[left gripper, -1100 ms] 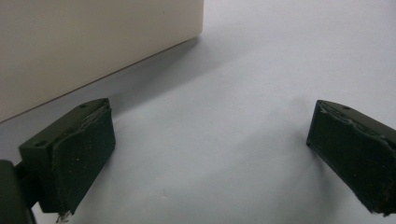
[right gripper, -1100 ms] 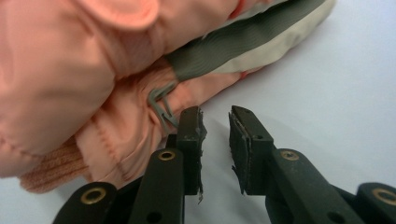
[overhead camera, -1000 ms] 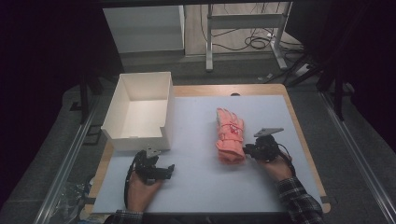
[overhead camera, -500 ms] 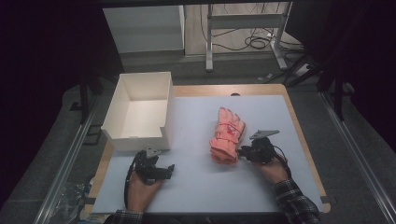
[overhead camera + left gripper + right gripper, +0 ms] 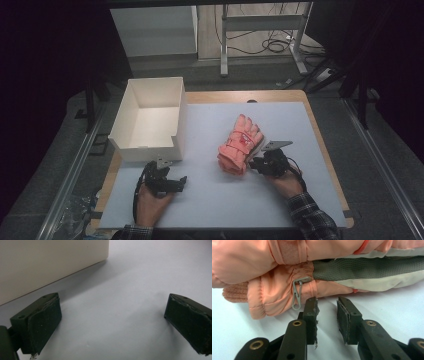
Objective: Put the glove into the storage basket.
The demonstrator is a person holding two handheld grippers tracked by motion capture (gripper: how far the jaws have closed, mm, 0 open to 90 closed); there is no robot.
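A table covered with a pale blue-white mat (image 5: 210,195) is seen from above, with a person's forearms entering from the bottom edge, each hand holding a black two-jaw gripper.

A pair of salmon-pink padded gloves (image 5: 240,144) lies stacked right of the mat's centre, fingers pointing away from the person and cuffs toward the near side. The right gripper (image 5: 254,162) rests low on the mat just beside the gloves' near right edge, pointing at them. In the right gripper view, its jaws stand a little apart with nothing between them — they have just been opening — and their tips sit right at the lower glove's cuff, too close to tell whether they touch it. A small grey metal clip (image 5: 297,294) hangs from that cuff, just left of the jaw tips, and a grey mesh panel runs along the glove's side.

The left gripper (image 5: 181,181) lies on the mat at the near left, well apart from the gloves, held in the left hand (image 5: 150,202). Its jaws are spread wide, with bare mat between them.

An open white box (image 5: 147,150) stands at the mat's left edge — its near wall just beyond the left gripper.
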